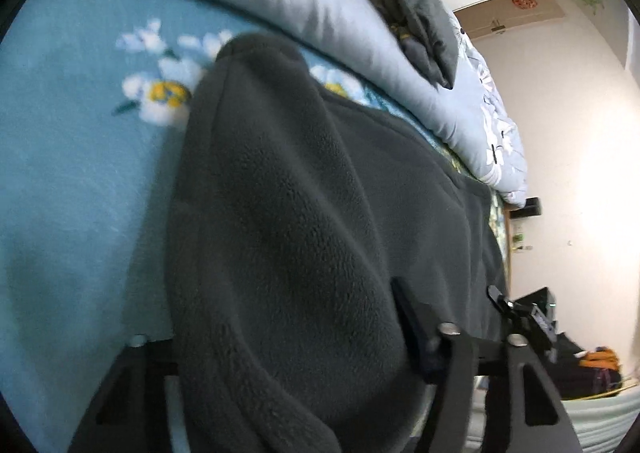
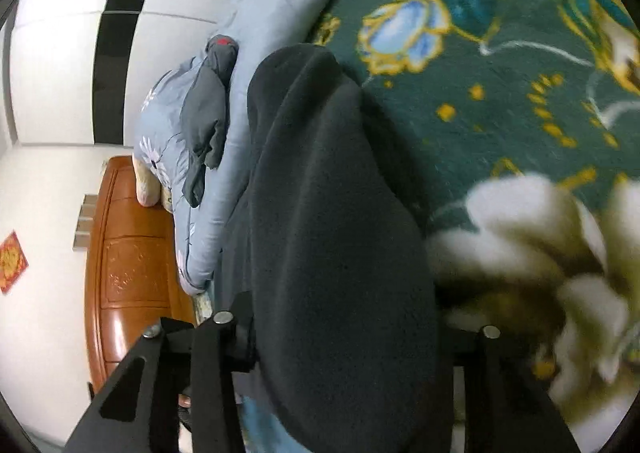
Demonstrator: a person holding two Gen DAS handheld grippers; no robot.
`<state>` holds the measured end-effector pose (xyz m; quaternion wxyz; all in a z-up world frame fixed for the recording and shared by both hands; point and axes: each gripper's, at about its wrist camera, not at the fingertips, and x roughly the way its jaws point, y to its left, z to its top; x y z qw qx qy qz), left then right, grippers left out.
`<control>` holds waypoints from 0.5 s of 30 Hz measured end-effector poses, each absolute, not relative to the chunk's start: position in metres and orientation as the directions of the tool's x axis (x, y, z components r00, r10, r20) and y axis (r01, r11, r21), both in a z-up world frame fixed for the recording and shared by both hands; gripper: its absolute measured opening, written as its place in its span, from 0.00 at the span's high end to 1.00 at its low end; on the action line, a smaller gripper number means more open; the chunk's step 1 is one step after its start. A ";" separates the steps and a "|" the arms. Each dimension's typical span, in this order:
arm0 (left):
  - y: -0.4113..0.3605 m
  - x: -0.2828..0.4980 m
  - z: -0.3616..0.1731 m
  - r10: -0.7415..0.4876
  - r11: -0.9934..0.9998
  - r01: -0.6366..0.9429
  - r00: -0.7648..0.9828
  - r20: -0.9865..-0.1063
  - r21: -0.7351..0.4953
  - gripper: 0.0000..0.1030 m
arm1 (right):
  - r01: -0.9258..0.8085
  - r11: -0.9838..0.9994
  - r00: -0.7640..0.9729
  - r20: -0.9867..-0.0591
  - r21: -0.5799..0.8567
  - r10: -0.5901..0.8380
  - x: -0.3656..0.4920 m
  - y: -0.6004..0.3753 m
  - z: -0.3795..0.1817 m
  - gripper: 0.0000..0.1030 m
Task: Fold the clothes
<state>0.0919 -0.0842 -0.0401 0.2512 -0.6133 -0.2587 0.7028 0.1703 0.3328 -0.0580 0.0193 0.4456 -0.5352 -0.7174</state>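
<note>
On the bed in the left wrist view, a dark grey fleece garment [image 1: 304, 237] drapes thickly over the black two-finger left gripper [image 1: 280, 337], covering the gap between its fingers and most of the left finger, so only the right finger [image 1: 416, 317] and the linkage arms show; the fleece bunches between the fingers as if clamped, though how far they stand apart is hidden. The garment's far end lies on a light blue fleece blanket with white and yellow flowers [image 1: 80, 141]. Beyond it runs a rolled pale grey-blue quilt with a white flower print [image 1: 304, 1], and a crumpled thin grey cloth [image 1: 420, 13] lies on top of that quilt. In the right wrist view, the same dark fleece [image 2: 340, 253] hangs over the black right gripper [image 2: 352, 333], burying both fingers between the two silver bolts, so whether it grips the cloth cannot be told. To its right spreads a dark teal blanket with large cream and blue flowers [image 2: 520, 101]; to its left lie the pale quilt [image 2: 260, 13], the grey cloth [image 2: 204, 121] and a polished orange-brown wooden headboard [image 2: 128, 261].
</note>
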 end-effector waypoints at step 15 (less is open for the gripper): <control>-0.142 0.144 0.094 0.735 -0.678 -0.235 -0.221 -0.641 -0.697 0.60 | -0.266 -0.647 -0.622 -0.640 0.715 -0.452 0.220 0.263 0.110 0.61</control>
